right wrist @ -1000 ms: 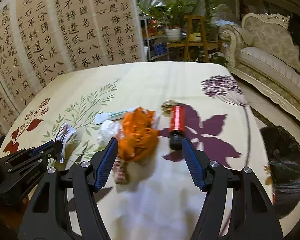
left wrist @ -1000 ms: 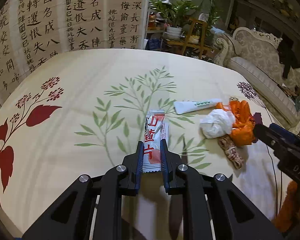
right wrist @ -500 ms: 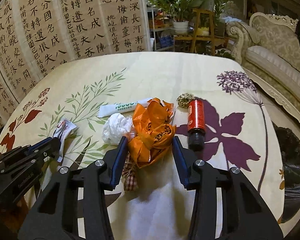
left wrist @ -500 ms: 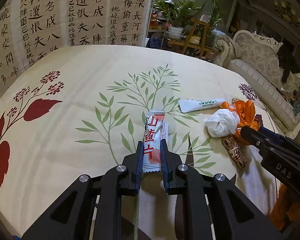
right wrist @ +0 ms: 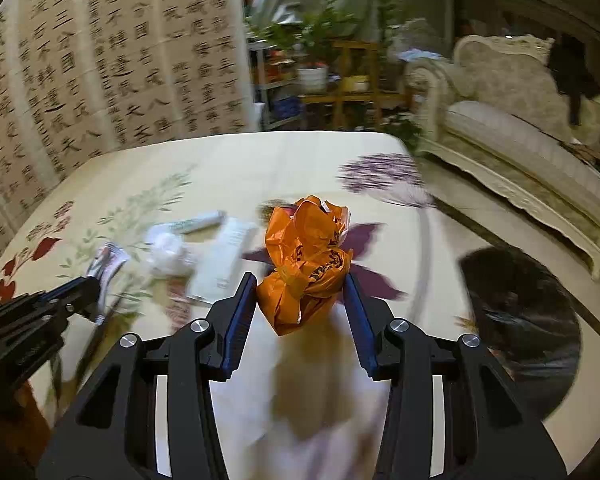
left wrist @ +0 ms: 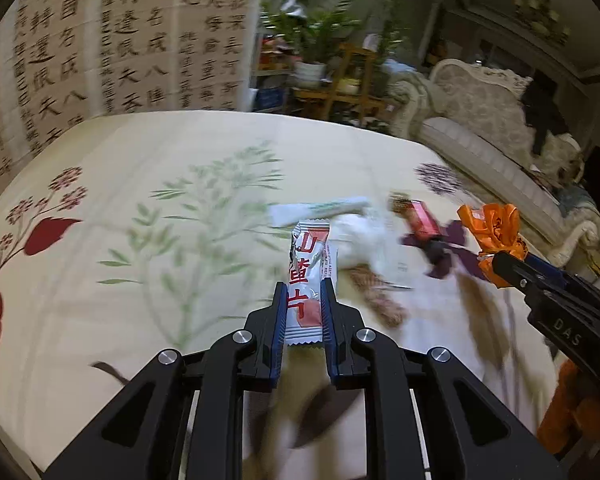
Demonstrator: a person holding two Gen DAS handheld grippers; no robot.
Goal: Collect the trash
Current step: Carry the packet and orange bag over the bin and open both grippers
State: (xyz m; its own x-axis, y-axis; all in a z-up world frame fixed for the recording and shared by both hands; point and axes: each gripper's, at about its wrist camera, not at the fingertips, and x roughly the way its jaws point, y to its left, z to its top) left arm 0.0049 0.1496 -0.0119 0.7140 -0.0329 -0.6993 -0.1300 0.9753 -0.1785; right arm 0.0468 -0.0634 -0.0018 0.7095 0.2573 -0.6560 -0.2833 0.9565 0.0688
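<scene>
Left gripper (left wrist: 304, 300) clamped on the red-white snack wrapper (left wrist: 307, 276), wrapper sticking up past its tips. Right gripper (right wrist: 300, 300) closed around the crumpled orange plastic bag (right wrist: 306, 258), bag bulging between the fingers. Ahead-left of the right gripper: white tissue wad (right wrist: 168, 254), toothpaste tube (right wrist: 202, 220) on the floral tablecloth (left wrist: 140, 184). Black trash bag (right wrist: 520, 320) lower right.
</scene>
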